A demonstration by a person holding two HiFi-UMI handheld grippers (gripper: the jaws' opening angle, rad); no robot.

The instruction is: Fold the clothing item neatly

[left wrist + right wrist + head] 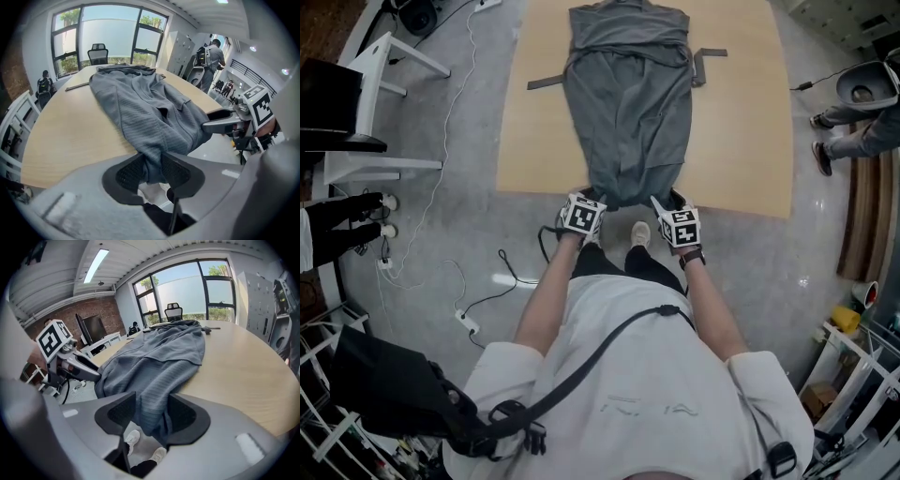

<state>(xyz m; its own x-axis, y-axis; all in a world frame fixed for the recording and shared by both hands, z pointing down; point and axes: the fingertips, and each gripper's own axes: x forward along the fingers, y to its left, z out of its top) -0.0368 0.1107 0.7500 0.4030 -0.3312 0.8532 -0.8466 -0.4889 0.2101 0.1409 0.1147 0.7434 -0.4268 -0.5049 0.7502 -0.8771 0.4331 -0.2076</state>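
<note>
A grey ribbed garment (628,103) lies lengthwise down the middle of a light wooden table (544,122), and its near end hangs over the front edge. My left gripper (586,202) is at that edge, shut on the garment's near left corner. In the left gripper view the cloth (150,108) is bunched between the two black pads (129,173). My right gripper (670,204) pinches the near right corner, where the cloth (159,357) fills the gap between its pads (187,416). The two grippers stand close, side by side.
Grey strips lie on the table beside the garment (546,82) (703,61). A white desk (366,103) stands at the left and cables (478,309) trail on the floor. A person (862,122) stands at the right. An office chair (98,50) is beyond the far end.
</note>
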